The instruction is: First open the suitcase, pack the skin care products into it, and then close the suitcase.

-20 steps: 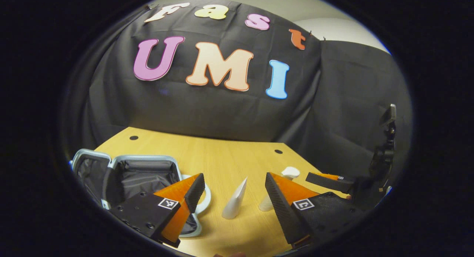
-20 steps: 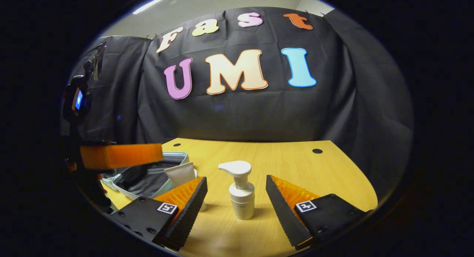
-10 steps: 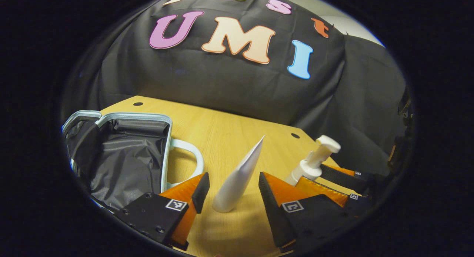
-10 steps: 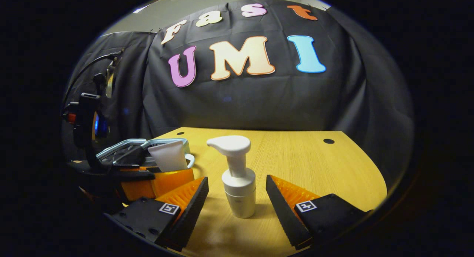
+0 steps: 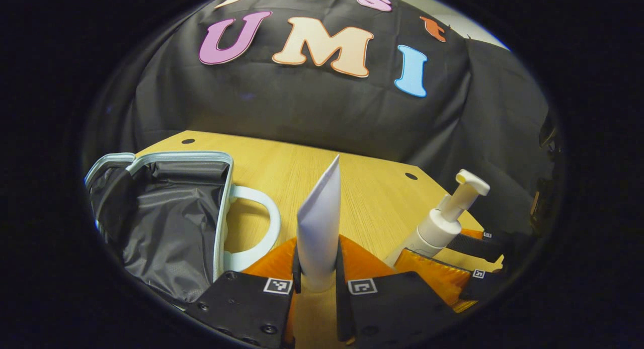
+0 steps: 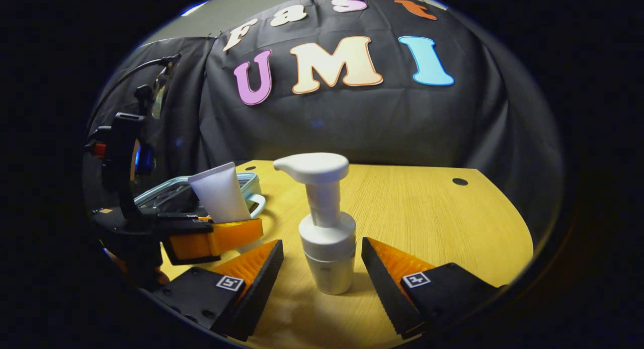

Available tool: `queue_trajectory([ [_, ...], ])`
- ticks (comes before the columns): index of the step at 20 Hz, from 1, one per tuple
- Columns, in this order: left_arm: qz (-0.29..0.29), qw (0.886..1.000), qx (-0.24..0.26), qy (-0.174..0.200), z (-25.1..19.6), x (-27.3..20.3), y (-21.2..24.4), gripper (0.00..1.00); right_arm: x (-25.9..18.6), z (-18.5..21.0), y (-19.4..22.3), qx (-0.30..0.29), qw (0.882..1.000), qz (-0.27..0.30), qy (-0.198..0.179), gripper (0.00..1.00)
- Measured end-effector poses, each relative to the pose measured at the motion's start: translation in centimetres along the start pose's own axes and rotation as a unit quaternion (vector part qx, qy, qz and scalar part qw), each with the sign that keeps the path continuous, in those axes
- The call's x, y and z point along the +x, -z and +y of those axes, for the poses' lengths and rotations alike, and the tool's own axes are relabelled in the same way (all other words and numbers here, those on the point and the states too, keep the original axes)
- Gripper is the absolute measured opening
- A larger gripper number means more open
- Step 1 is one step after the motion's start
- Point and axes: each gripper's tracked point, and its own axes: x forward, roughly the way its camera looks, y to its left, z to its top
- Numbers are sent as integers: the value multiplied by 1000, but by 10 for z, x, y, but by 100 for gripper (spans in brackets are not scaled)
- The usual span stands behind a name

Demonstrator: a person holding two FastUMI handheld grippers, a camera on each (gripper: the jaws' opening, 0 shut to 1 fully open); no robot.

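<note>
Since half a second ago the left claw (image 5: 317,276) has clenched on the base of the white tube (image 5: 318,223), which stands upright between its fingers, while the right claw (image 6: 322,268) has come closer to the pump bottle (image 6: 326,228) and hangs released, fingers either side of the bottle and apart from it. To do this well, I judge the left should lift straight up off the worktop (image 6: 427,213) before swinging, and the right should close low on the bottle's body, below the pump neck. The open suitcase (image 5: 166,213) lies beyond and to the left of the left claw, its handle nearest.
</note>
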Motion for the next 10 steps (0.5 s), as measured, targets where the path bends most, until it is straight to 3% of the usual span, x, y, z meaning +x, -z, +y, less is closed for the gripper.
queue_trajectory([
  [5, 13, 1000, -9, 14, -5, -30, -28, 23, 8, -3, 3, 16, 1000, 7, 4, 96],
  [6, 15, 1000, -8, 22, -7, -39, -38, 23, 10, -4, 4, 20, 1000, 7, 8, 92],
  [8, 25, 999, -9, 29, -3, -57, -55, 23, 11, -7, 2, 23, 1000, 3, 16, 71],
  [10, 27, 999, -19, 26, 9, -77, -77, 23, 12, -6, 3, 19, 1000, 2, 19, 65],
])
